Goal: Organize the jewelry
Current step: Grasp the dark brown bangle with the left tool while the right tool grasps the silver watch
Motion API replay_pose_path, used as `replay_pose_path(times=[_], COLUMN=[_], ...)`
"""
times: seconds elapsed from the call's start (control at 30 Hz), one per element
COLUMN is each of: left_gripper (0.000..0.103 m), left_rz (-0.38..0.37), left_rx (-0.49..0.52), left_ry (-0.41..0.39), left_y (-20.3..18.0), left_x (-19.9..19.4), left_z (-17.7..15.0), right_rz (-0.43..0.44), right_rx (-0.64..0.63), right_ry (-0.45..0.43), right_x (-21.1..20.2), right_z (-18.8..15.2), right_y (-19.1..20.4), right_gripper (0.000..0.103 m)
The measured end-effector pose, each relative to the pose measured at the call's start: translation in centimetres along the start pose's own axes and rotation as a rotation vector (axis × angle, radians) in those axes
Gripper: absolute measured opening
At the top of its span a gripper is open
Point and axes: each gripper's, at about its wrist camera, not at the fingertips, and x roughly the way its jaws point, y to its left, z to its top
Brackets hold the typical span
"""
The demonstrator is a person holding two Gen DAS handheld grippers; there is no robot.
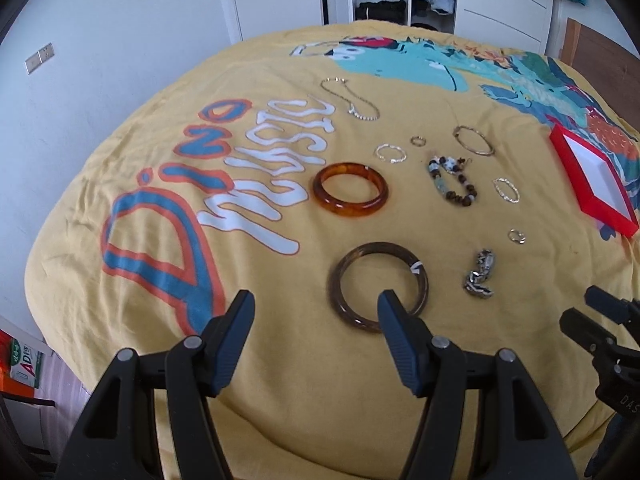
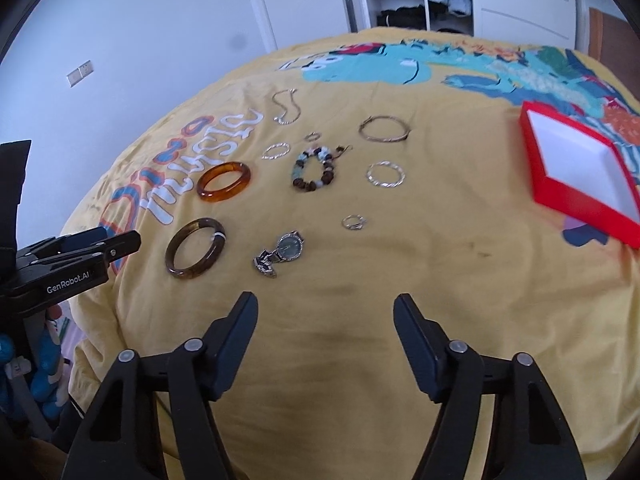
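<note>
With both grippers hanging open and empty, dark brown glassy bangle point(image 1: 378, 286) right ahead of left gripper point(image 1: 316, 304), closer than right gripper point(image 2: 325, 307).

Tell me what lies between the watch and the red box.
In the right wrist view, only a small silver ring lies between the watch and the red box; the rest is bare yellow cover.

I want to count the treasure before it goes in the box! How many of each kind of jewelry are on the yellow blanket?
Chunky bangles: 2 (amber bangle, dark brown bangle)
Thin metal hoops: 3
Small rings: 2
Beaded bracelet: 1
Chain: 1
Watch: 1
Total: 10
</note>
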Motion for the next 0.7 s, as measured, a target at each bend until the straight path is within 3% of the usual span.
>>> replay_pose_path(times=[0.1,0.43,0.6,0.7], left_gripper=[0.062,0.061,0.049,0.049], left_rz=[-0.018,0.001,0.000,-0.015], left_rx=[-0.017,0.007,0.007,0.004], left_ry=[0.024,0.054,0.096,0.114], left_y=[0.2,-0.1,0.1,0.2], left_x=[1.3,4.9,6.7,7.6], left_z=[0.3,1.3,1.1,1.0], right_rz=[0.036,0.142,0.165,0.175], right_rx=[0.011,0.078,0.130,0.165], right_ry=[0.025,0.074,0.096,0.107], right_x=[1.0,4.6,6.9,8.1], right_z=[0.3,2.2,2.9,3.1], right_y=[-0.1,0.5,0.5,0.5], right_gripper=[0.052,0.044,0.041,0.041])
